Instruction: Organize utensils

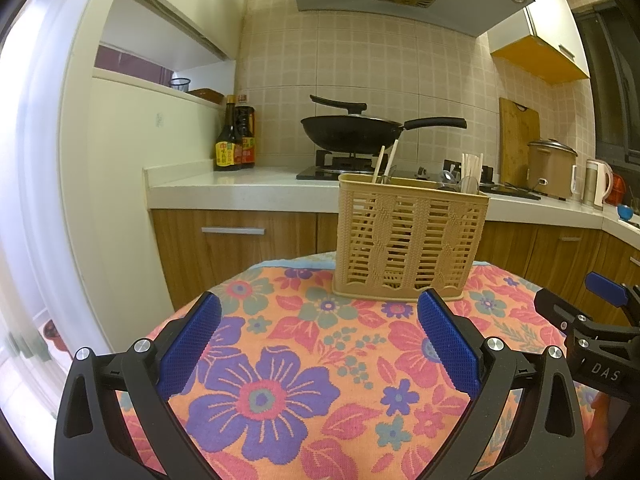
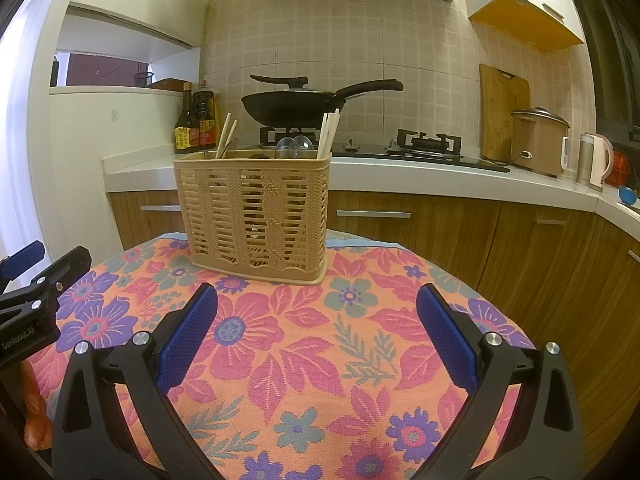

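A tan plastic utensil basket (image 1: 408, 240) (image 2: 256, 216) stands upright at the far edge of a table under a floral cloth (image 1: 304, 360) (image 2: 320, 352). Wooden chopsticks (image 1: 386, 160) (image 2: 226, 136) and clear spoons (image 2: 294, 145) stick out of its top. My left gripper (image 1: 318, 312) hovers over the cloth just short of the basket, open, nothing between its blue pads. My right gripper (image 2: 316, 304) is likewise open and empty, in front of the basket's right half. Each gripper shows at the edge of the other's view.
Behind the table runs a kitchen counter (image 1: 240, 184) with wooden cabinets. On it are sauce bottles (image 1: 234, 136), a black wok (image 1: 352, 130) on a gas hob, a rice cooker (image 1: 552, 168), a kettle (image 2: 596, 162) and a cutting board (image 2: 504, 112). A white wall stands left.
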### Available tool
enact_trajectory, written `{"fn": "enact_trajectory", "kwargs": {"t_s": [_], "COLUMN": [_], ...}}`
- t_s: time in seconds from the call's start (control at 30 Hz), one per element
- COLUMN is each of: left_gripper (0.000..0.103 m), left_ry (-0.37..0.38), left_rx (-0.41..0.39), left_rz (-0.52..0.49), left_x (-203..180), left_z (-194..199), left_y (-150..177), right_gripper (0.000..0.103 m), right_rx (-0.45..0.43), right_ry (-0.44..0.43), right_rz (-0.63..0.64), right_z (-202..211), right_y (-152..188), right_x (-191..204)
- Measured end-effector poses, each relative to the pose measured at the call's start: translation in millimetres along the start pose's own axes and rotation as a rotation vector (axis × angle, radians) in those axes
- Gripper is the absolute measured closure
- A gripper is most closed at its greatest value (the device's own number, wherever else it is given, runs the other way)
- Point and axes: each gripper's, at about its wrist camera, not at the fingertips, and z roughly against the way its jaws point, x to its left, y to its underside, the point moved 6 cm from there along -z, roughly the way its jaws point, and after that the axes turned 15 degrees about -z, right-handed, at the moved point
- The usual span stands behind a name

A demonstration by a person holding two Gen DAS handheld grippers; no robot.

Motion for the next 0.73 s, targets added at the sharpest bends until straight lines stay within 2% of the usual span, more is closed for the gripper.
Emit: {"fn": "enact_trajectory", "kwargs": {"t_s": [0.13,0.33,0.6,0.73], "left_gripper": [0.008,0.008,0.007,0.007], "left_ry": [-0.003,-0.068,-0.049,-0.038], "left_rx": [-0.003,-0.04,-0.082,-0.077], "left_rz": [-0.001,-0.01,0.003,0.007], "left_x": [0.1,5.5,7.4,8.2], "left_z": [0.0,8.9,18.8,17.5], "left_y": [-0.1,-3.3,-7.6,-7.3], "right_gripper": [0.008,0.008,0.008,0.008], "right_rx": [-0.001,-0.002,-0.009,-0.01], "right_ry": [0.0,-0.002,-0.002,-0.007], "right_rz": [0.004,0.001,-0.001,-0.008], "right_z": [-0.2,0.5,1.9,2.2], "right_y": [-0.5,-1.2,-3.2,-4.9], "right_x": [0.7,0.0,0.9,0.1]}}
